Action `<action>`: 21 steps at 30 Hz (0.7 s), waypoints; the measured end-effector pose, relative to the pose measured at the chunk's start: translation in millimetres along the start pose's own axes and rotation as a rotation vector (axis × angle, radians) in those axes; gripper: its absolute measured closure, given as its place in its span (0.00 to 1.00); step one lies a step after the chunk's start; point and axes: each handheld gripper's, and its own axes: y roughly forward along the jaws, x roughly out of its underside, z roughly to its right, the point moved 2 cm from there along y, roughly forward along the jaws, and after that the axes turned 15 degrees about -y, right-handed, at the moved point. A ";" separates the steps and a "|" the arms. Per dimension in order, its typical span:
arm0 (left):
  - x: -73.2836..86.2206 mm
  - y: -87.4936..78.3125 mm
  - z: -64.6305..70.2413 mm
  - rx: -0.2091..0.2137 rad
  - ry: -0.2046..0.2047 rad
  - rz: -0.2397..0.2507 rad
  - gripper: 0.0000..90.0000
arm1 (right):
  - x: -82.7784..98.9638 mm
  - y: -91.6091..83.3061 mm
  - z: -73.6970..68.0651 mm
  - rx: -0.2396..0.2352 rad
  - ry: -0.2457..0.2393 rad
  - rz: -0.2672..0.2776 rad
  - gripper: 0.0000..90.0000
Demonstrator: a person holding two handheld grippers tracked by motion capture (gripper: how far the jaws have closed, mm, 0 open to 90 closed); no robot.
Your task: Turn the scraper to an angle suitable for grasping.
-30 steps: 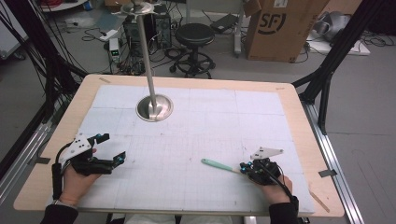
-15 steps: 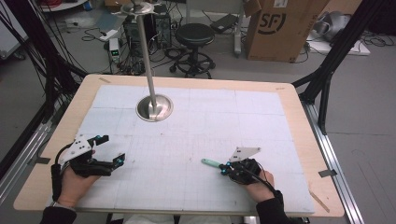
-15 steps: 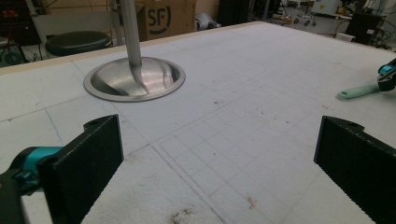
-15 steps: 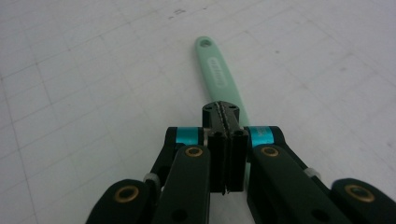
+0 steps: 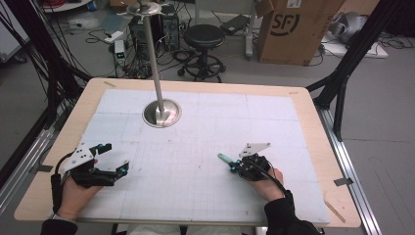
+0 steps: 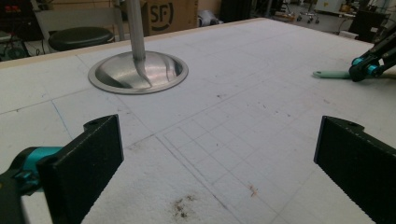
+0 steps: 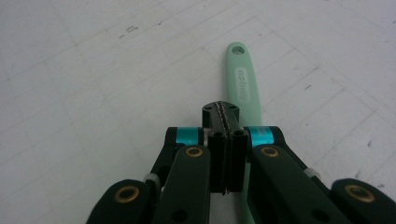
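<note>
A mint-green tool handle (image 5: 225, 158) lies flat on the white gridded mat (image 5: 195, 137), right of centre. My right gripper (image 5: 235, 166) is shut, its jaws pressed pad to pad just above the handle's near part. In the right gripper view the handle (image 7: 242, 77) runs out from under the shut right gripper (image 7: 223, 109), lettering up, with a hole at its far end. My left gripper (image 5: 116, 157) rests at the front left, open wide with nothing between its jaws. In the left gripper view the left gripper (image 6: 219, 140) frames bare mat, with the handle (image 6: 331, 74) and the right gripper (image 6: 362, 70) far off.
A metal stand with a round dished base (image 5: 161, 113) and a tall pole (image 5: 152, 54) rises at the mat's back left. The wooden table edge (image 5: 313, 147) borders the mat. A stool (image 5: 204, 36), a cardboard box (image 5: 293, 29) and cables are on the floor behind.
My right gripper has slid left across the mat until its shut jaws sit over the green handle. The handle has shifted slightly away from me. The left gripper has stayed put.
</note>
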 end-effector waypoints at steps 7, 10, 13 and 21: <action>-0.3 1.4 1.1 0.005 0.000 0.001 0.02 | -0.1 -2.3 2.3 0.003 -0.002 0.010 1.00; -0.4 0.7 1.1 0.006 0.002 0.003 0.02 | 1.4 -19.2 8.6 0.026 0.006 0.068 1.00; -0.9 0.7 -0.4 0.007 -0.004 0.008 0.02 | 6.8 -35.2 14.9 0.043 0.005 0.076 0.99; -1.9 2.3 -1.6 0.006 -0.007 0.013 0.02 | 4.3 -65.8 15.7 -0.087 0.034 0.106 0.57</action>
